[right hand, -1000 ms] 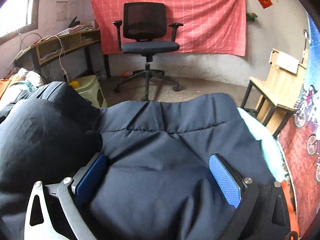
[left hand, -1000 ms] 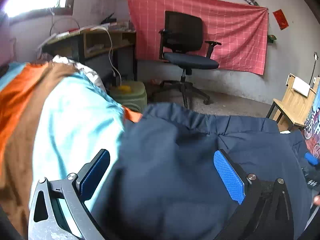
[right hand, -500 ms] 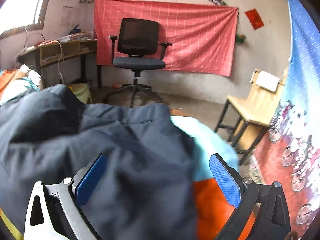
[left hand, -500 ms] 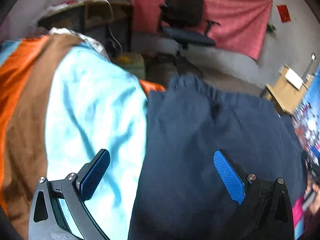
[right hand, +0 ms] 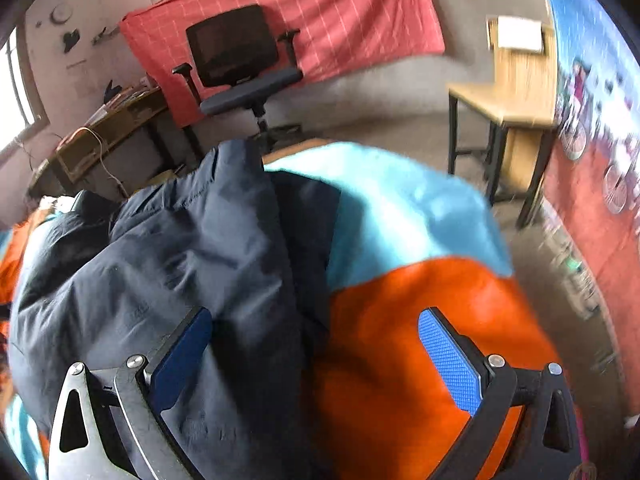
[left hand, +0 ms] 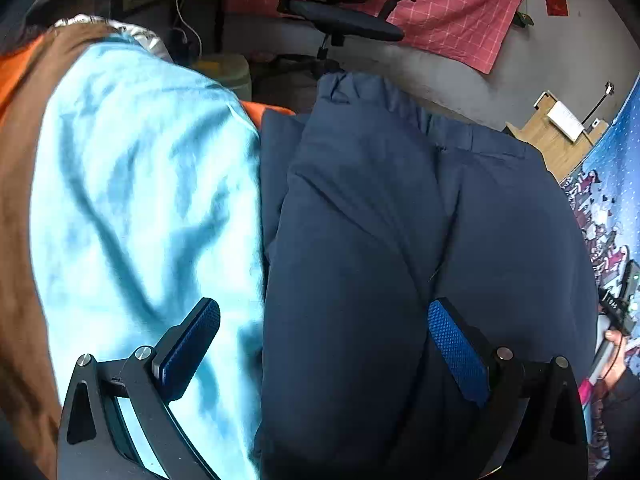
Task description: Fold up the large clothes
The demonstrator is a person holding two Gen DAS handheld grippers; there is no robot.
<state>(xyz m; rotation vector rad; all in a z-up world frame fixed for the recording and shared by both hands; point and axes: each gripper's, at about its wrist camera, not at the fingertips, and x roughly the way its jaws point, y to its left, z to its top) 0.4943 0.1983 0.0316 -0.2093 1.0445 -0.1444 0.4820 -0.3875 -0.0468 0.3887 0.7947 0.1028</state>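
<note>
A large navy padded jacket [left hand: 380, 220] lies folded on a striped blanket [left hand: 140, 200] of light blue, brown and orange. My left gripper [left hand: 320, 344] is open and empty, hovering over the jacket's left edge where it meets the light blue stripe. The jacket also shows in the right wrist view [right hand: 192, 260], bunched in folds. My right gripper [right hand: 316, 356] is open and empty above the jacket's right edge and the orange stripe of the blanket [right hand: 400, 340].
A black office chair [right hand: 240, 64] stands before a red cloth [right hand: 340, 12] on the far wall. A wooden desk [right hand: 104, 128] is at the left, a wooden table [right hand: 516, 92] at the right. A person's hand holding a device [left hand: 616, 332] shows at the right edge.
Both grippers have pulled back and outward from over the jacket, the left toward its left edge, the right toward its right edge. The jacket lies lower and flatter. The right view has tilted.
</note>
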